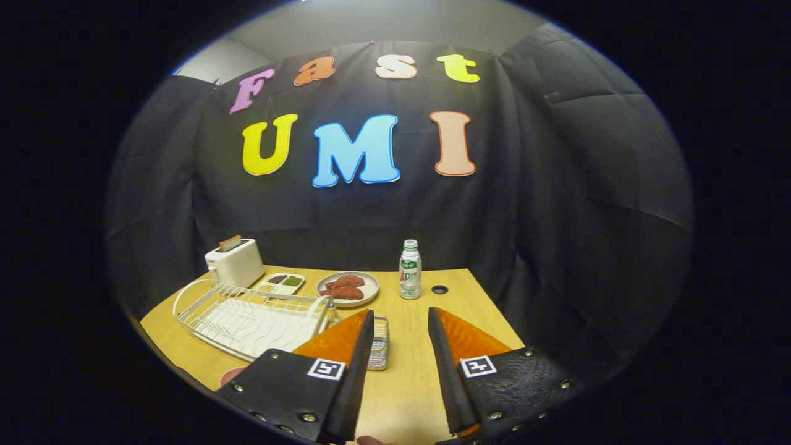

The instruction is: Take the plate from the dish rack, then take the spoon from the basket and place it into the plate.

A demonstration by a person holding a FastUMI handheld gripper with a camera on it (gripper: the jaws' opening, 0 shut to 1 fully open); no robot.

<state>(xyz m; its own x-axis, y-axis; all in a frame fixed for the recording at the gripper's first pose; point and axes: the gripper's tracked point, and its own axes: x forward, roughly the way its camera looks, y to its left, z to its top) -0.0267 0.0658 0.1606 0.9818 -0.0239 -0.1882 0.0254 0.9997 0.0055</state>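
Above the wooden table [426, 371], the gripper [400, 321] hangs released and empty. Ahead to its left sits the dish rack [247, 318]; no plate can be made out there. The basket [380, 343] lies touching the left finger, so the first step seems pending: swing left and lower.

A wooden desk [408, 383] with kitchen things along its far and left parts.

At 12 o'clock on the desk a bottle [410, 270] stands upright, with a small round hole [440, 289] in the desktop just beside it toward 1 o'clock. At 11 o'clock lies a plate [364, 296] carrying reddish food. Further toward 10 o'clock sits a small divided tray [281, 283], and behind it, at the far corner, a toaster [235, 262]. A wire rack [247, 321] takes up the 9 o'clock side, and a small mesh basket [380, 343] stands against its near right end. At 8 o'clock, by the near edge, part of a pinkish round thing [232, 374] shows; what it is cannot be told.
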